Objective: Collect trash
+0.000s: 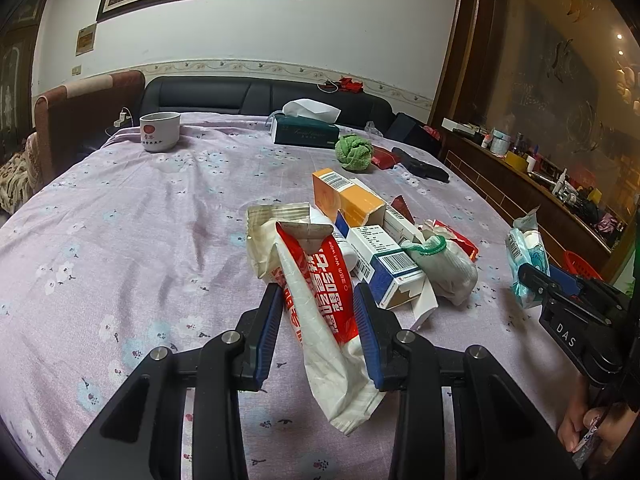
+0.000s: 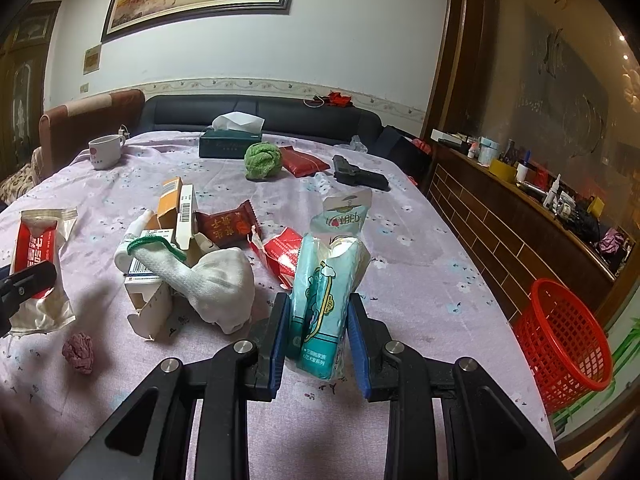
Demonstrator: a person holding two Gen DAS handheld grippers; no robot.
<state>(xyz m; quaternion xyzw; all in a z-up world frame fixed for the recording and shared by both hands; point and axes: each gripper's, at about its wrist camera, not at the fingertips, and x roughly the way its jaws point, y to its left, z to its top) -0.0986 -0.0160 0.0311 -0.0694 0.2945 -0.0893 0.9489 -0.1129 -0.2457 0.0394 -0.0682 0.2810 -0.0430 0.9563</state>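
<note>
My left gripper (image 1: 318, 312) is shut on a red and white wet-wipe wrapper (image 1: 320, 304) and holds it above the table. It also shows in the right wrist view (image 2: 36, 268). My right gripper (image 2: 318, 320) is shut on a teal tissue packet (image 2: 324, 292), seen from the left wrist view (image 1: 526, 256) at the right. Between them lies a pile: an orange box (image 1: 344, 196), a blue and white box (image 1: 384, 264), a white sock (image 2: 216, 280), a dark red snack wrapper (image 2: 228, 228) and a red torn packet (image 2: 280, 254).
A red mesh basket (image 2: 564, 344) stands on the floor right of the table. A crumpled pink paper ball (image 2: 78, 352) lies at front left. A mug (image 1: 159, 131), tissue box (image 1: 306, 130), green cloth ball (image 1: 353, 153) and black object (image 2: 358, 176) sit at the back.
</note>
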